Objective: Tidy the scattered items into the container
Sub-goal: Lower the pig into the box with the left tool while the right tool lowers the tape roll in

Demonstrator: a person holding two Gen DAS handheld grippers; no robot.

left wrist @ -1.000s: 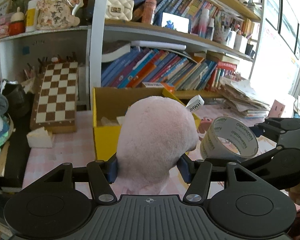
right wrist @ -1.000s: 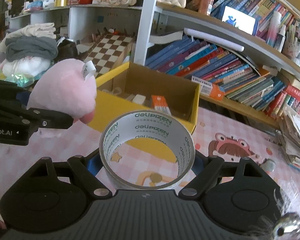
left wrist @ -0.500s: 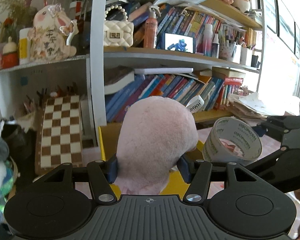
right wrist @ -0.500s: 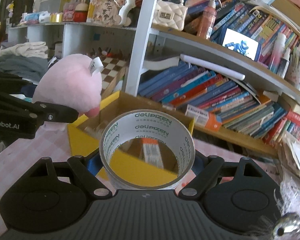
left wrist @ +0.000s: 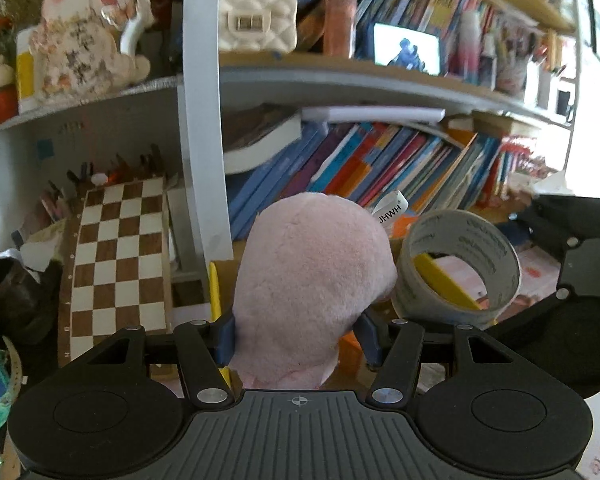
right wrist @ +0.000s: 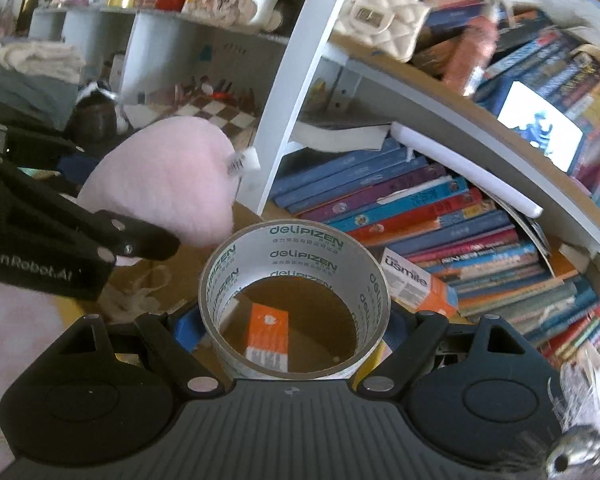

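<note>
My left gripper (left wrist: 296, 332) is shut on a pink plush toy (left wrist: 312, 276) with a white tag, held above the yellow cardboard box (left wrist: 214, 288). The plush also shows in the right wrist view (right wrist: 160, 184), held by the left gripper (right wrist: 148, 240). My right gripper (right wrist: 294, 324) is shut on a roll of tape (right wrist: 294, 264) printed "delipizen", held over the box's brown inside (right wrist: 332, 320). An orange packet (right wrist: 268, 336) lies in the box, seen through the roll. The roll also shows in the left wrist view (left wrist: 456, 264), right of the plush.
A bookshelf with leaning books (right wrist: 420, 208) stands just behind the box. A white shelf post (left wrist: 200, 112) rises behind the plush. A chessboard (left wrist: 116, 256) leans at the left. A "usmile" carton (right wrist: 416, 284) lies on the shelf edge. Clothes (right wrist: 24, 76) are piled far left.
Both grippers have moved forward and over the box with their loads. The box inside now shows under the tape roll, and the shelf is nearer.
</note>
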